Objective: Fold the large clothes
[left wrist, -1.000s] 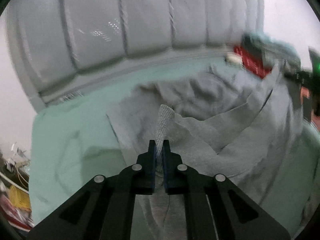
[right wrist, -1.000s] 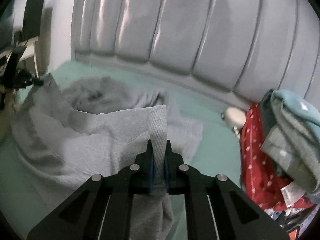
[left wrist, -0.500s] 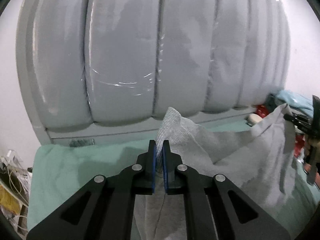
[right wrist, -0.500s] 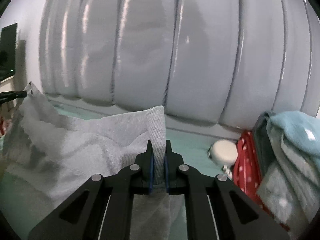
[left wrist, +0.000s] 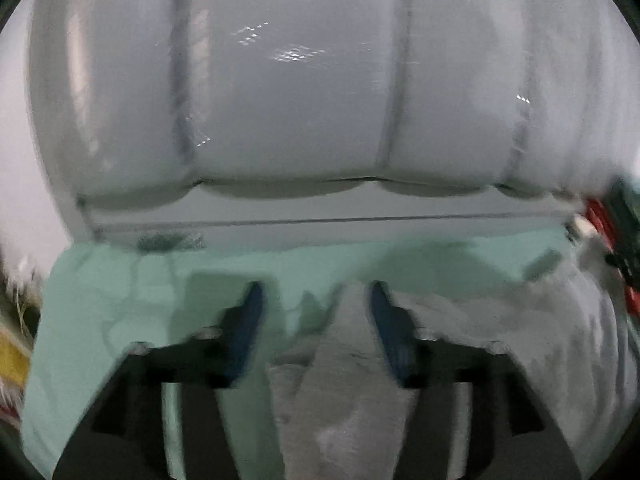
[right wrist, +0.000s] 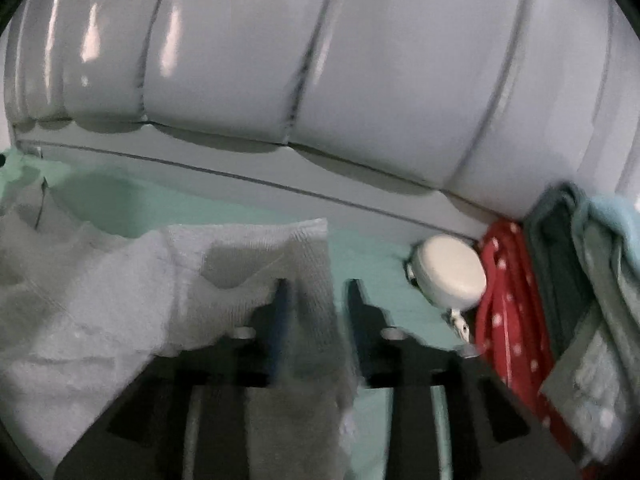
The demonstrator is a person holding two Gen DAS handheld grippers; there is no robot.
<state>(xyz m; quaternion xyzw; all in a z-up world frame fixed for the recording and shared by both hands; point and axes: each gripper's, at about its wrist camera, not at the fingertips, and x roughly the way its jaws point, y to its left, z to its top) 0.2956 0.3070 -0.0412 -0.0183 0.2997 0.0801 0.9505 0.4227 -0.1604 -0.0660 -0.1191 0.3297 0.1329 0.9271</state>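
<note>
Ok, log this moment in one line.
left gripper: open | right gripper: open | grey garment: just released, on green sheet

A padded grey headboard is standing behind the mint-green bed sheet. A white round case is lying just beside red dotted fabric and piled teal towels.

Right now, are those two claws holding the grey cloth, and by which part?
Neither. Both the left gripper and right gripper have just been opening; the grey garment edge lies loose between their jaws.
</note>
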